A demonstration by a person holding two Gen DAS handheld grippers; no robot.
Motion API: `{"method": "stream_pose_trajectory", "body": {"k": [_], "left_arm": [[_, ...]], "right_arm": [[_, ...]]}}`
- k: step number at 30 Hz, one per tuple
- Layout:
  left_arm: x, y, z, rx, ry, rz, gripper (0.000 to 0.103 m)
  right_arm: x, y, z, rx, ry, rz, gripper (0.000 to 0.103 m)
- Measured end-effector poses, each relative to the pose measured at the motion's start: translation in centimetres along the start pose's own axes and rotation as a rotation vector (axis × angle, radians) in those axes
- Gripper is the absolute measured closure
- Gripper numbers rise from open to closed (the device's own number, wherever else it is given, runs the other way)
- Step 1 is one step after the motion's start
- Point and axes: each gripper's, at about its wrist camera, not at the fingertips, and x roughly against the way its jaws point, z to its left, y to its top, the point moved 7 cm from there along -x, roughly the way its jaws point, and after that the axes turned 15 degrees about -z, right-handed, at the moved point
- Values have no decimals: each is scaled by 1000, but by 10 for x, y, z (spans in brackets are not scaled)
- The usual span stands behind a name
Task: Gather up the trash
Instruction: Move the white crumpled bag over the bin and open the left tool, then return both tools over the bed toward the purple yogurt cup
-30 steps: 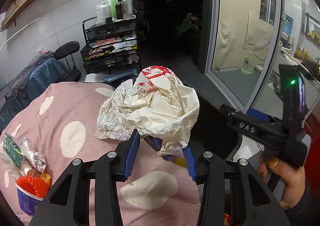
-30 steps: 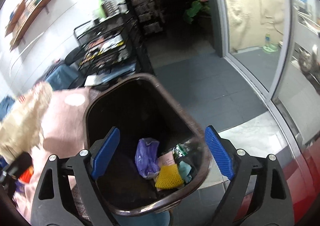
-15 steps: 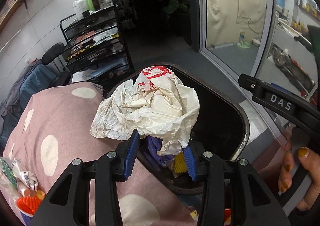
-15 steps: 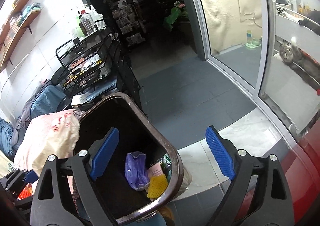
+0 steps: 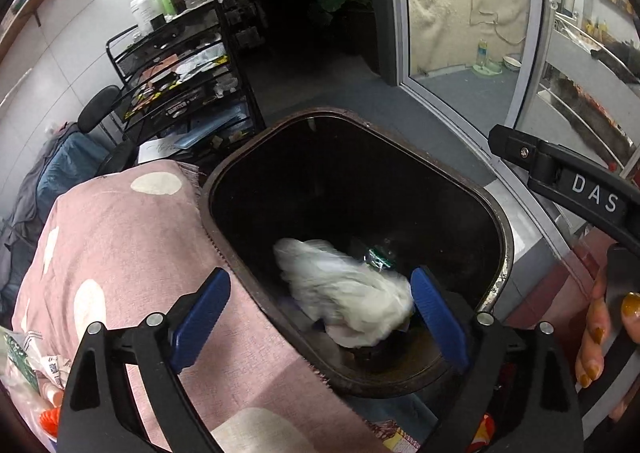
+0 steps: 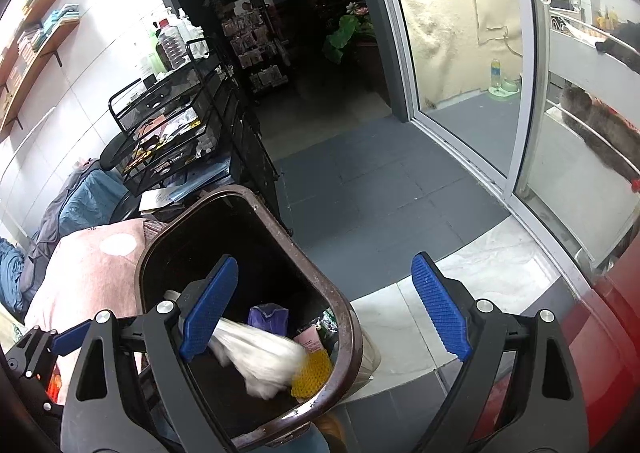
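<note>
We see the pink cloth with pale dots (image 5: 120, 245) spread over the table on the left, and pressed against its right edge the dark brown plastic bin with a rounded rim (image 5: 496, 209), its mouth open toward us. Inside the bin, blurred as if falling, is the crumpled cream paper wrapper (image 5: 344, 293), lying just beyond and below the left gripper (image 5: 320, 313). That gripper's blue fingers (image 5: 200, 313) have just been opening and now stand wide apart, with nothing pressed between them; the wrapper is loose and already within the bin walls, over a purple bag (image 6: 268, 317) and a yellow mesh piece (image 6: 312, 373).

The right gripper (image 6: 324, 305) hangs over the bin's right rim, its fingers also spread and empty. More litter sits at the near left table edge (image 5: 24, 357), so we judge the left hand the nearer one for fetching it. Both grippers tilt steeply downward.
</note>
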Motion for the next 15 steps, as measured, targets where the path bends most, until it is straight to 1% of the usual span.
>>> {"method": "stream_pose_trajectory", "body": {"k": [4, 7, 10, 15], "left_arm": [[8, 0, 1, 7, -4, -11, 8], [16, 1, 5, 10, 14, -21, 8], [28, 0, 9, 22, 22, -44, 7], [56, -4, 20, 52, 44, -83, 5]], "right_arm": [[0, -1, 1, 4, 4, 3, 12], [1, -2, 3, 5, 12, 4, 12], [2, -2, 6, 7, 20, 0, 12], [7, -9, 20, 36, 58, 12, 12]]}}
